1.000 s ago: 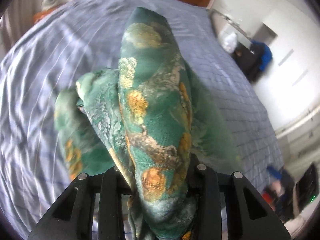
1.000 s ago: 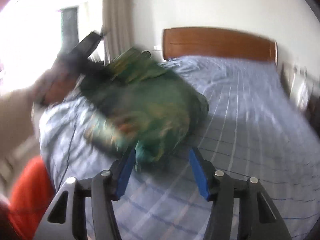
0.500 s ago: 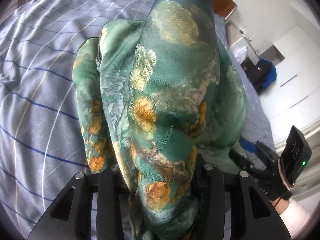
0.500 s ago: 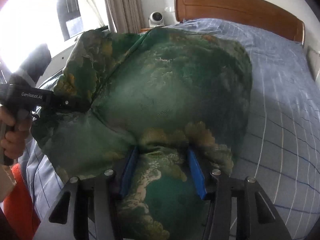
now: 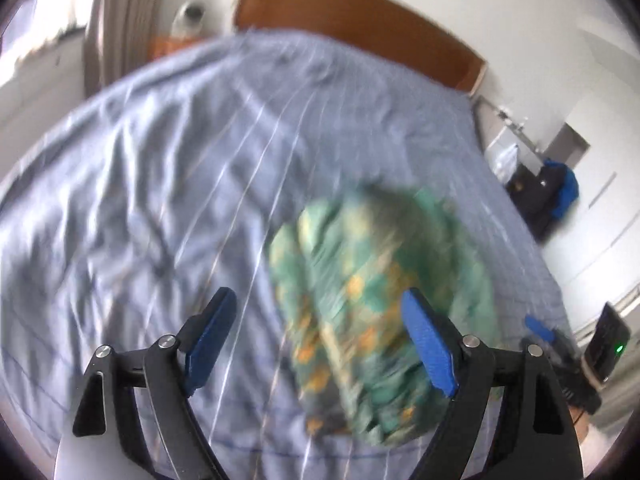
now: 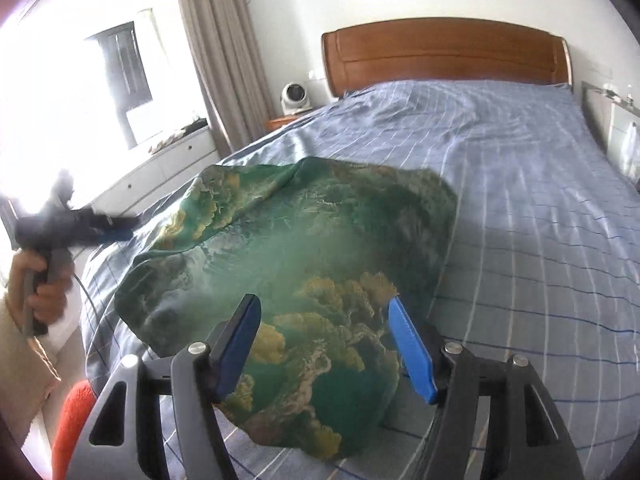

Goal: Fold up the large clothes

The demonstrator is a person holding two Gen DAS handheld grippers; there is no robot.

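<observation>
A green garment with yellow-orange flower print lies in a rumpled heap on the blue striped bed cover. In the left wrist view the garment is blurred and lies on the bed cover. My left gripper is open and empty above the bed, its right finger over the garment's edge. My right gripper is open, with the near end of the garment lying between its blue fingers. The left gripper also shows in the right wrist view, held beside the garment's left edge.
A wooden headboard stands at the far end of the bed. A white fan sits on a bedside table by the curtains. White drawers run under the window at left. An orange object is at the lower left.
Both grippers have opened and let go of the garment. It has dropped onto the bed, and the left gripper has pulled back and away to the left.
</observation>
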